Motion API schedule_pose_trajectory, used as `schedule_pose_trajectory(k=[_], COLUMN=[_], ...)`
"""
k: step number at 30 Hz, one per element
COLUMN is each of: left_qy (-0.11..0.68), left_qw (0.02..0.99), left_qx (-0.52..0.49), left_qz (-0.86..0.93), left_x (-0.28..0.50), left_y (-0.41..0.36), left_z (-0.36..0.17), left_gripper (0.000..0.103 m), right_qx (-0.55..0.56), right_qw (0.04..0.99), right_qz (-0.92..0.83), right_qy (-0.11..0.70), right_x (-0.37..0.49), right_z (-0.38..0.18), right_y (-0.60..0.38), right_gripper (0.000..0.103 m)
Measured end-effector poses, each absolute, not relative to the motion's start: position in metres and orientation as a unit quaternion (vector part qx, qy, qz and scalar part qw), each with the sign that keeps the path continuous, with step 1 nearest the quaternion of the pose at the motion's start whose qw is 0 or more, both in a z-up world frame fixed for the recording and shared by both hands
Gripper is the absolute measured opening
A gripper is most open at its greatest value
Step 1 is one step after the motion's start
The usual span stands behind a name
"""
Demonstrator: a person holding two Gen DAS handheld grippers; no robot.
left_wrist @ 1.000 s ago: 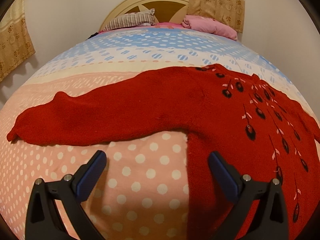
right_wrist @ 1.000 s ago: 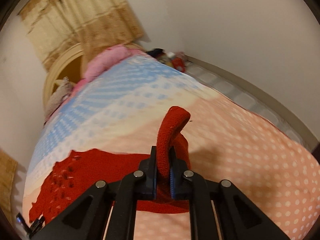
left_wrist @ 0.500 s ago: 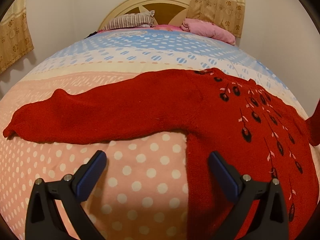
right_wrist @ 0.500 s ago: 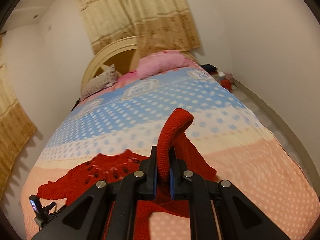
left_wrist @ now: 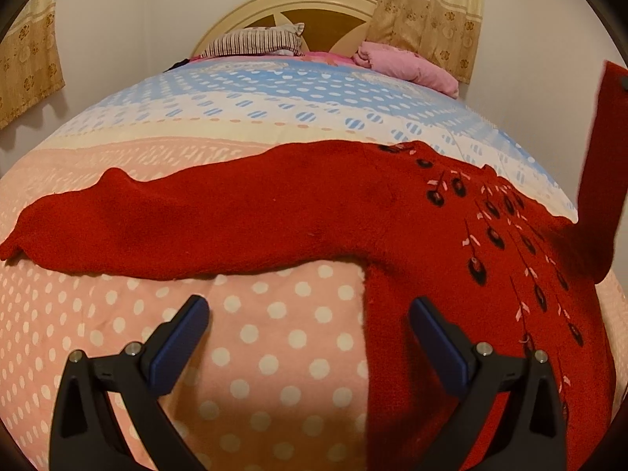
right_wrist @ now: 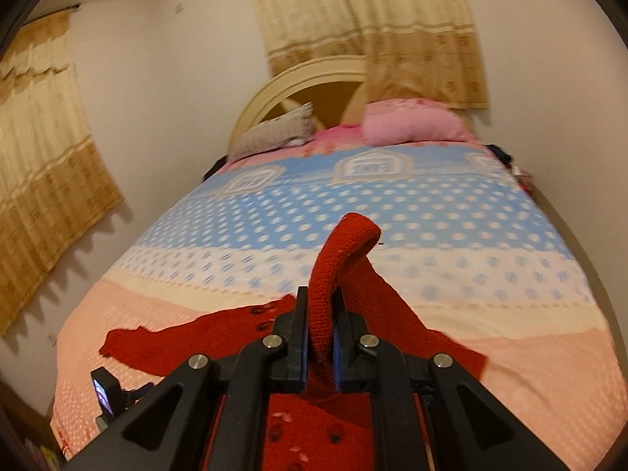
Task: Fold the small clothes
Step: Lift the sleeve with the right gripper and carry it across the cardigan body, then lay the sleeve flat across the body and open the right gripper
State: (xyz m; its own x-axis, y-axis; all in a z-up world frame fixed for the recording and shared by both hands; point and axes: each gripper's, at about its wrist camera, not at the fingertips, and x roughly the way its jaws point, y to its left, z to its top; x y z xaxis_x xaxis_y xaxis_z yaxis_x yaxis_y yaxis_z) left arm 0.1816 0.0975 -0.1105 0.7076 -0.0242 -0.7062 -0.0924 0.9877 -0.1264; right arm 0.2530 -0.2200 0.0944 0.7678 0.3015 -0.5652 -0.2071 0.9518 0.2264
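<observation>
A small red sweater [left_wrist: 431, 243] with dark leaf embroidery lies flat on the dotted bedspread [left_wrist: 274, 353]. Its left sleeve [left_wrist: 176, 223] stretches out flat to the left. My left gripper [left_wrist: 308, 325] is open and empty, just above the bedspread at the sweater's left side edge. My right gripper [right_wrist: 318, 337] is shut on the cuff of the right sleeve [right_wrist: 333, 267] and holds it lifted above the sweater body [right_wrist: 314, 431]. The raised sleeve also shows at the right edge of the left wrist view [left_wrist: 600, 165].
A striped pillow [left_wrist: 255, 41] and a pink blanket [left_wrist: 408, 66] lie by the cream headboard [left_wrist: 314, 4]. Curtains [right_wrist: 373, 27] hang behind the bed. Walls stand close on both sides. The left gripper also shows at the lower left of the right wrist view [right_wrist: 106, 396].
My right gripper has lifted the right sleeve and swung it inward over the sweater body; the sleeve now rises at the right edge of the left wrist view. My left gripper has barely moved.
</observation>
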Motion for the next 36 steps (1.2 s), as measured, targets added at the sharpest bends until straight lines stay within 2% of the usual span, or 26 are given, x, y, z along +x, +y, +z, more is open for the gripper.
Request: schedule_pose_trajectory(k=[8, 14, 17, 19, 21, 22, 29, 36], left_qy=[0.379, 0.378, 0.381, 0.38, 0.381, 0.383, 0.391, 0.365], left_qw=[0.922, 0.924, 0.923, 0.923, 0.923, 0.922, 0.918, 0.931], left_qx=[-0.075, -0.061, -0.058, -0.057, -0.057, -0.058, -0.058, -0.004], left_qz=[0.016, 0.018, 0.019, 0.019, 0.017, 0.014, 0.001, 0.013], left_x=[0.181, 0.181, 0.181, 0.181, 0.181, 0.181, 0.186, 0.22], left_y=[0.097, 0.092, 0.091, 0.091, 0.092, 0.092, 0.094, 0.081], left_z=[-0.111, -0.11, -0.111, -0.111, -0.111, -0.111, -0.102, -0.078], left_gripper=[0.103, 0.103, 0.103, 0.103, 0.103, 0.103, 0.103, 0.103], right_qx=[0.028, -0.026, -0.016, -0.013, 0.003, 0.006, -0.011, 0.018], right_qw=[0.908, 0.872, 0.85, 0.849, 0.846, 0.845, 0.86, 0.888], right_qz=[0.201, 0.226, 0.233, 0.232, 0.247, 0.254, 0.239, 0.136], right_qy=[0.367, 0.432, 0.472, 0.474, 0.473, 0.471, 0.451, 0.438], right_x=[0.293, 0.319, 0.327, 0.323, 0.314, 0.309, 0.254, 0.251], right_z=[0.019, -0.079, -0.116, -0.122, -0.116, -0.112, -0.088, -0.086], right_y=[-0.102, -0.032, -0.028, -0.031, -0.043, -0.047, -0.123, -0.22], right_gripper=[0.008, 0.008, 0.01, 0.018, 0.036, 0.039, 0.043, 0.044])
